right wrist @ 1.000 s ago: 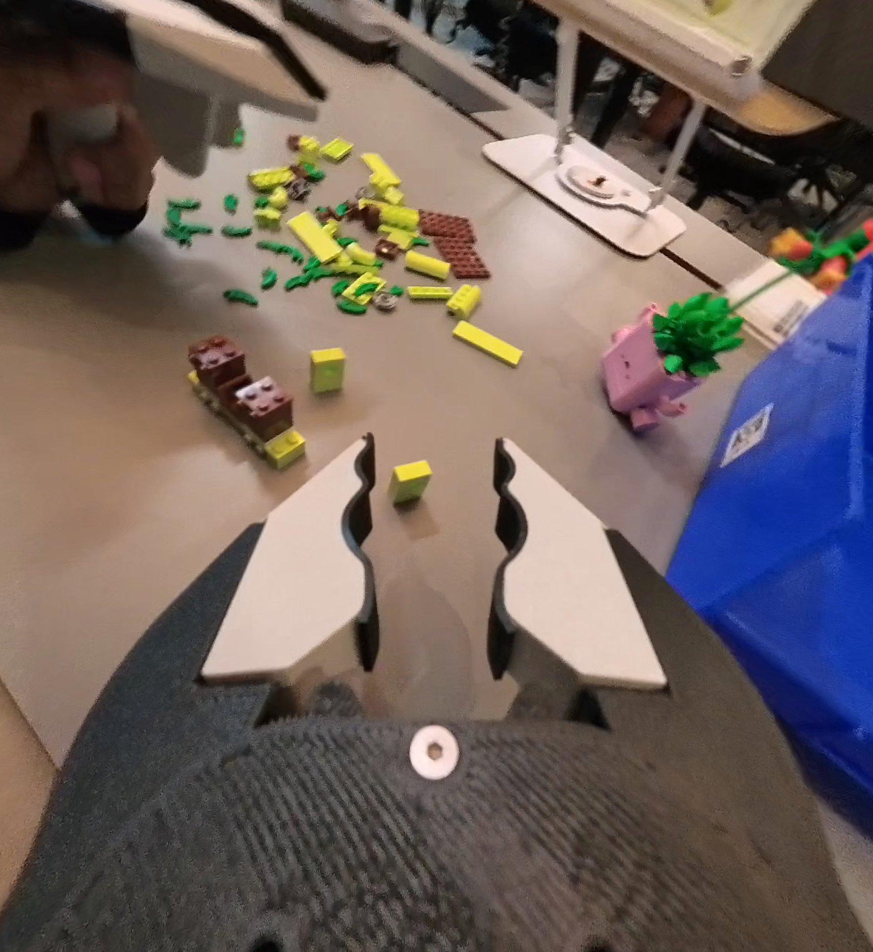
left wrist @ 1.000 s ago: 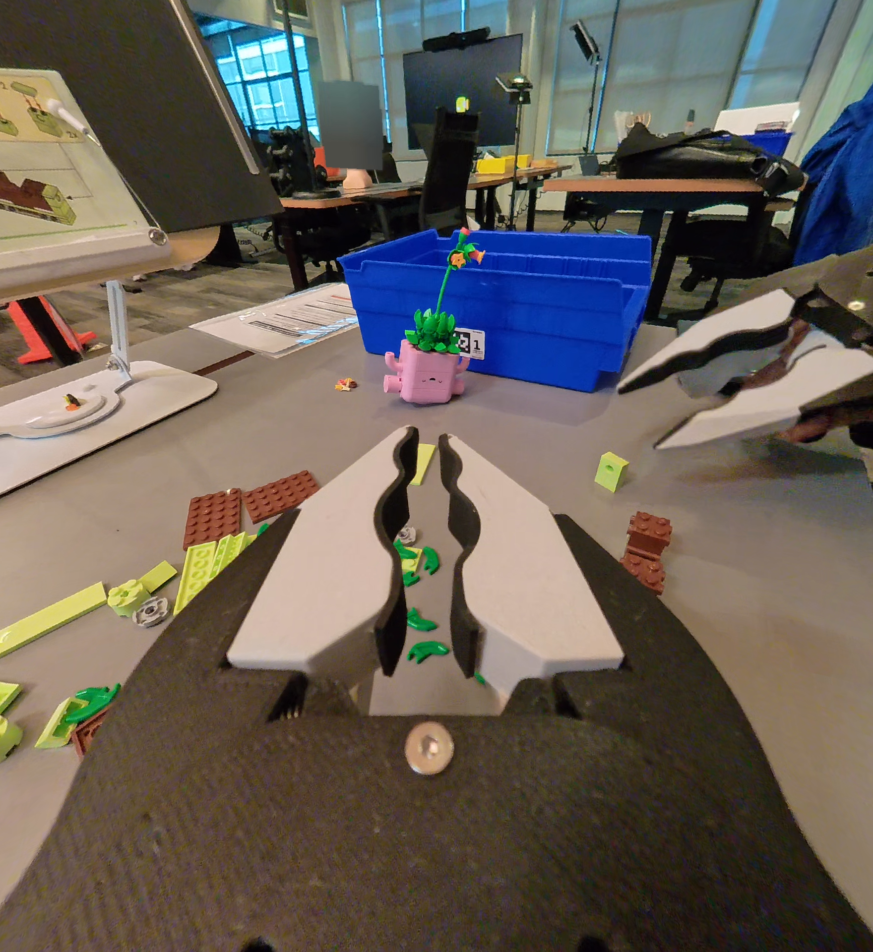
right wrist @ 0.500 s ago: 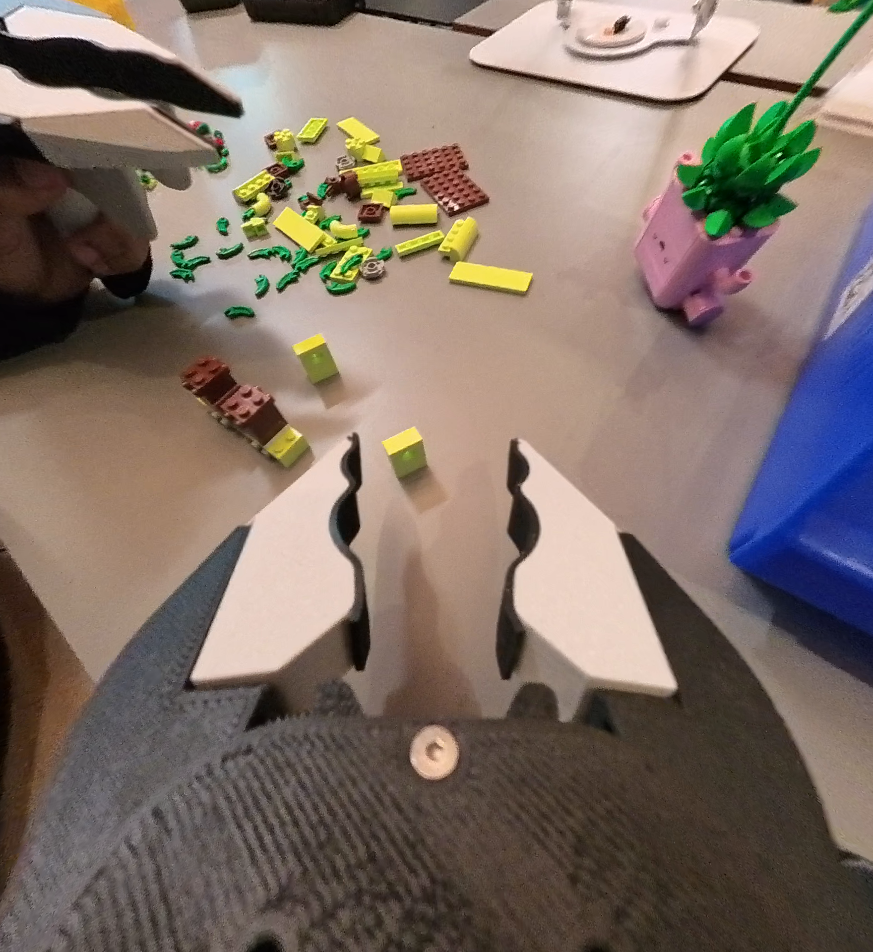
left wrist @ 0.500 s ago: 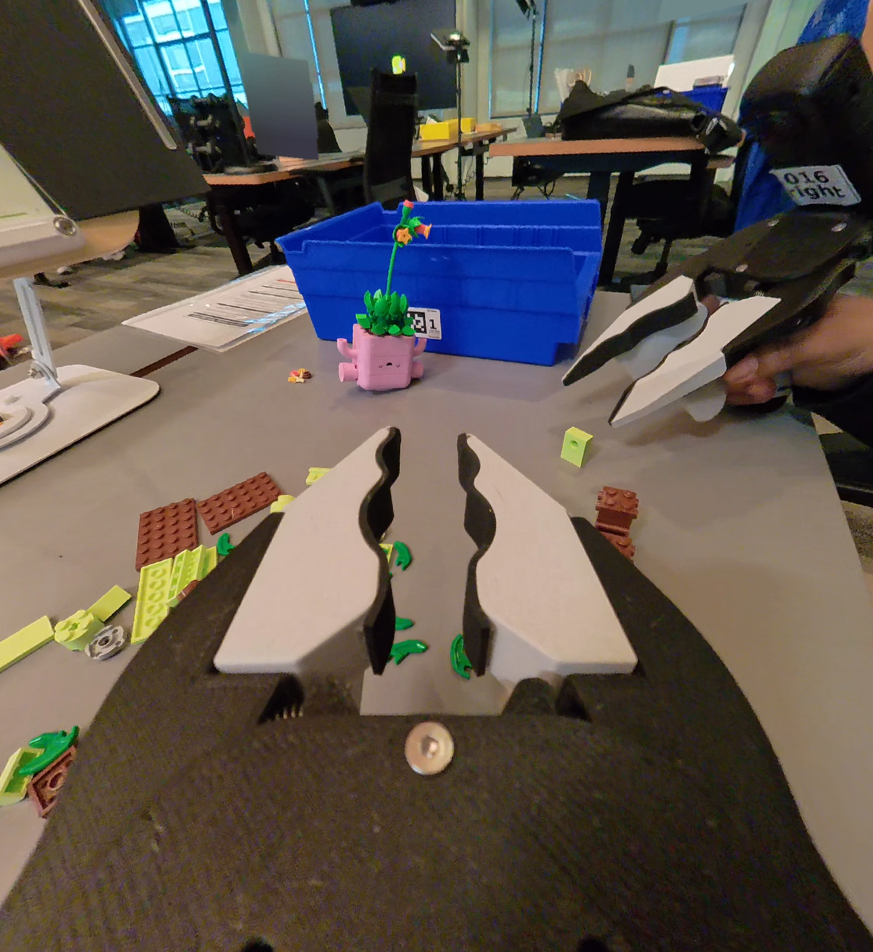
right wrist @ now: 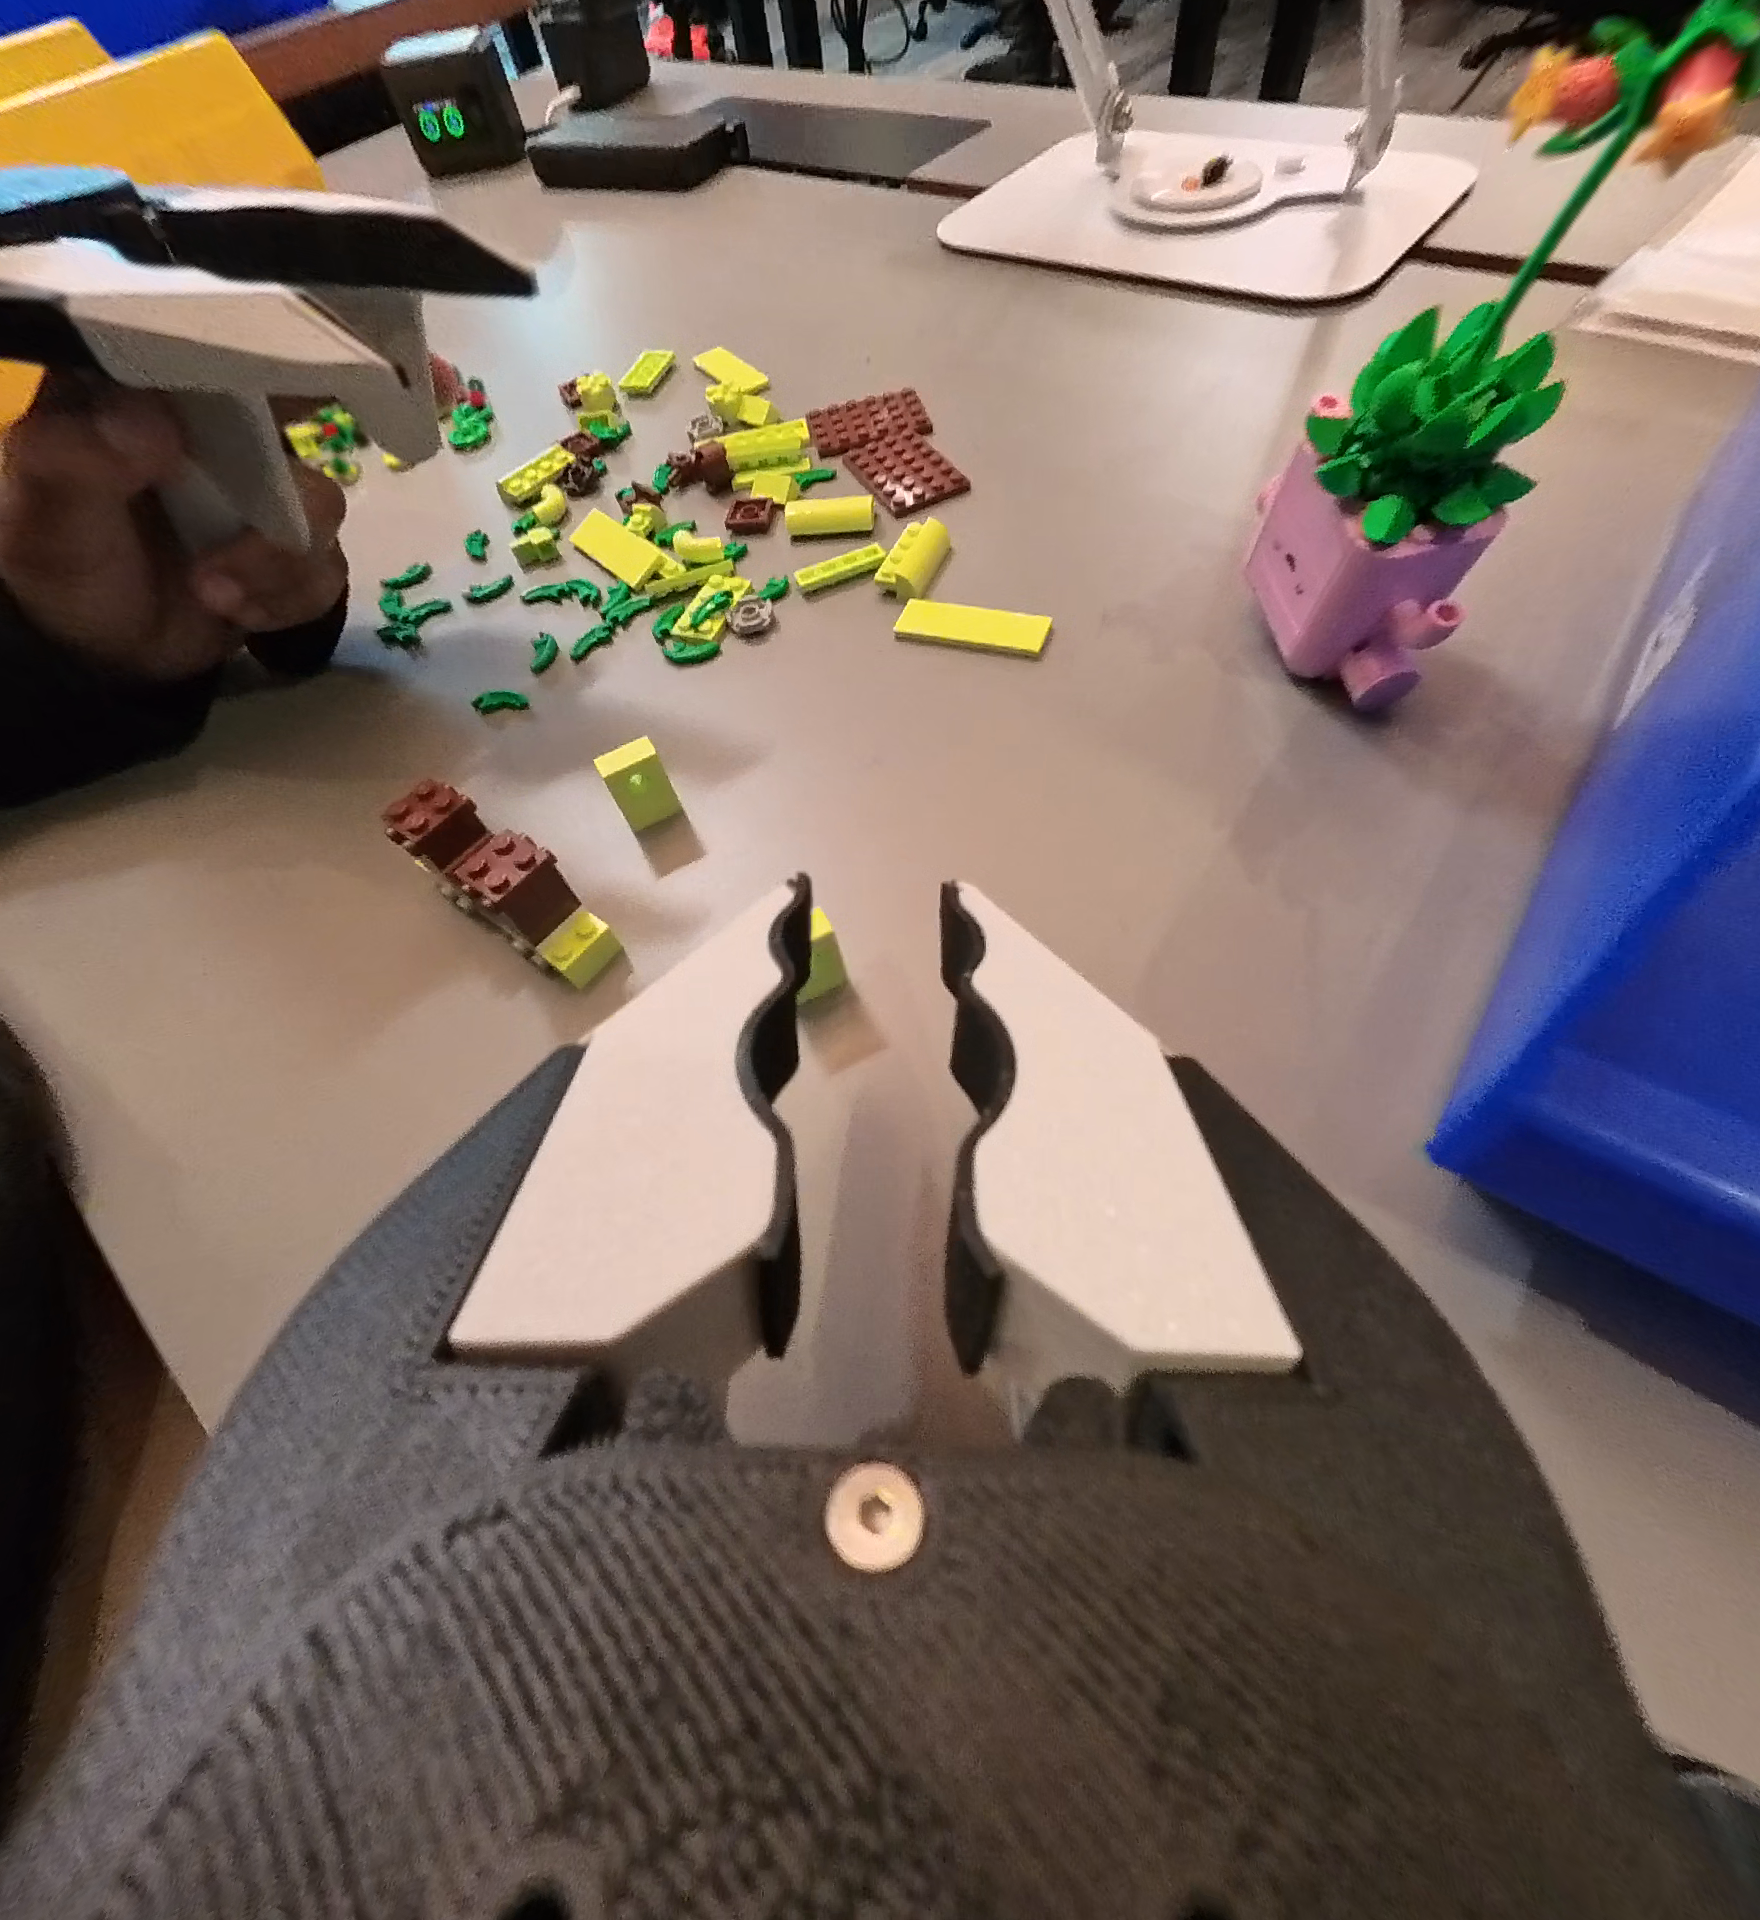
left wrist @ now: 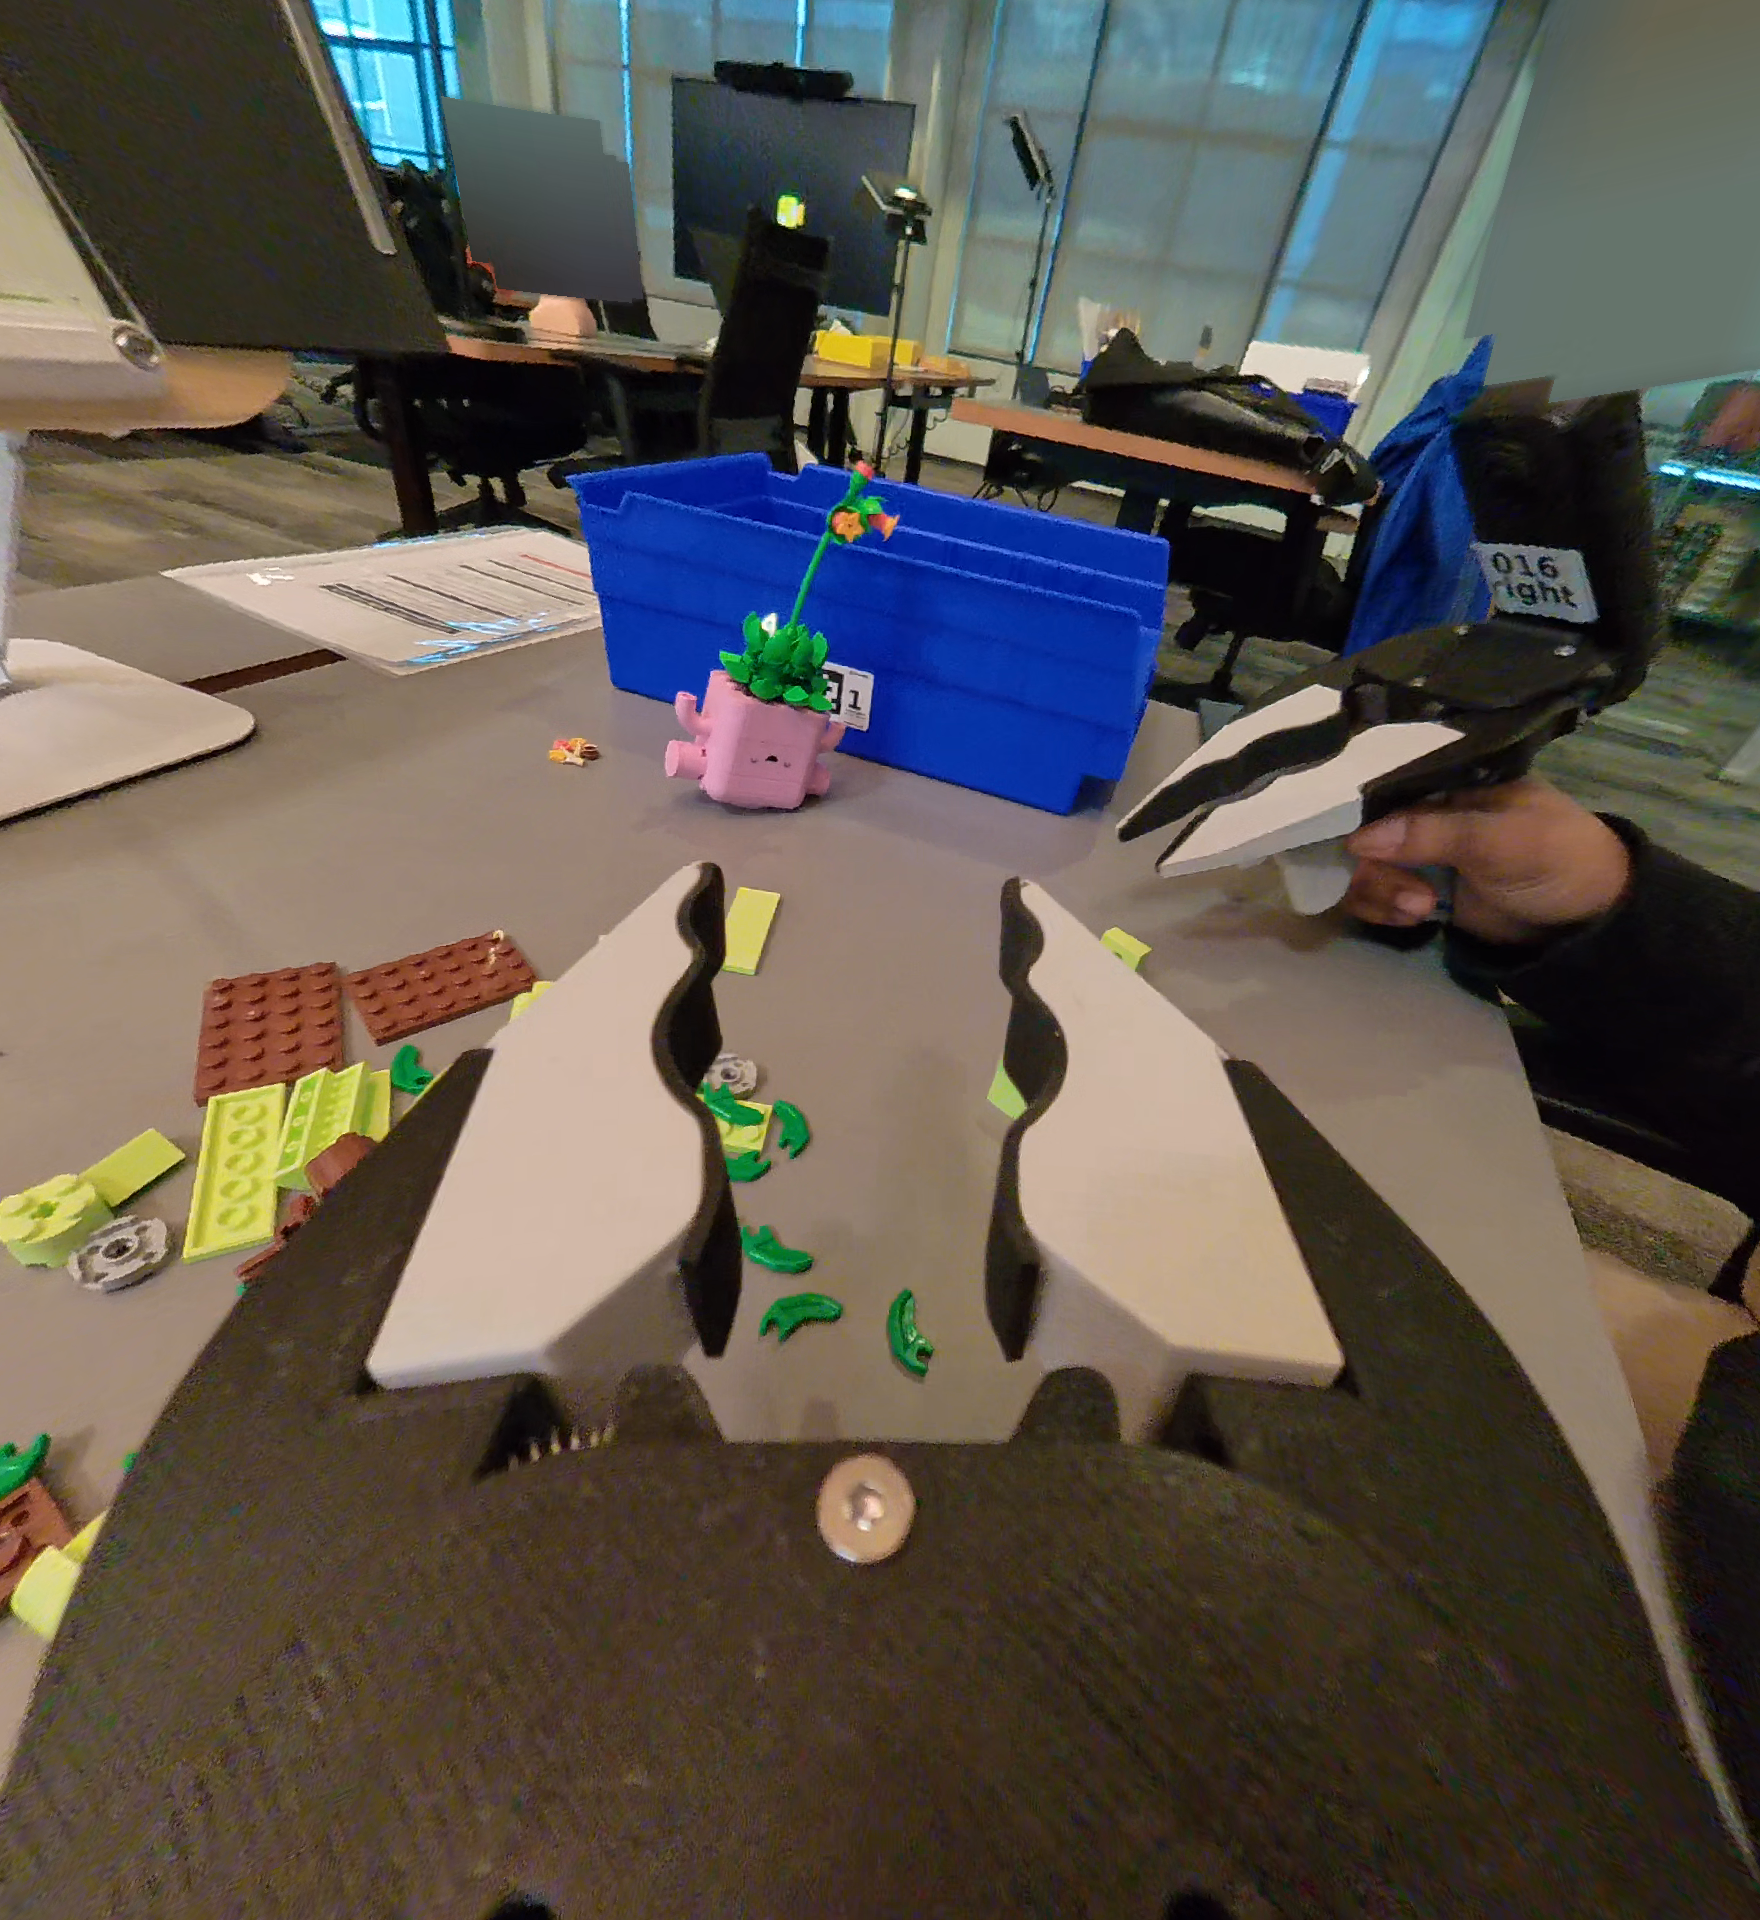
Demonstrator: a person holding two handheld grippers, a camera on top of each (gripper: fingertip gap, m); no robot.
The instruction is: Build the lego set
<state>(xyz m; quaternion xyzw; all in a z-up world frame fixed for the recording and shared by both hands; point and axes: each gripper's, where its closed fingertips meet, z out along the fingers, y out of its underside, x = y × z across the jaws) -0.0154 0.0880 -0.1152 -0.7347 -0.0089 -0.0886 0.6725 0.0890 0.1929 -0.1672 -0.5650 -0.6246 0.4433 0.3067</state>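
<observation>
My right gripper (right wrist: 874, 891) is open, low over the grey table (right wrist: 1115, 831). A small lime brick (right wrist: 819, 961) stands between its fingertips, close against the left finger with a gap to the right one. A brown and lime partial build (right wrist: 502, 894) lies to its left, and another lime brick (right wrist: 637, 795) stands just beyond. My left gripper (left wrist: 860, 894) is wide open and empty above scattered green leaf pieces (left wrist: 803, 1309). The right gripper (left wrist: 1141, 850) shows at the right of the left wrist view, and the left gripper (right wrist: 471, 353) at the upper left of the right wrist view.
A pile of loose lime, brown and green pieces (right wrist: 699, 499) lies mid-table, with brown plates (left wrist: 367, 997). A pink pot with a plant (left wrist: 762, 743) stands before a blue bin (left wrist: 959, 644). A white stand base (left wrist: 76, 727) and a paper sheet (left wrist: 419, 592) are far left. About 15 cm separates my left fingertips from my right.
My left gripper has opened much wider. My right gripper has moved forward and down, so the lime brick now sits between its fingertips, and its jaws have narrowed.
</observation>
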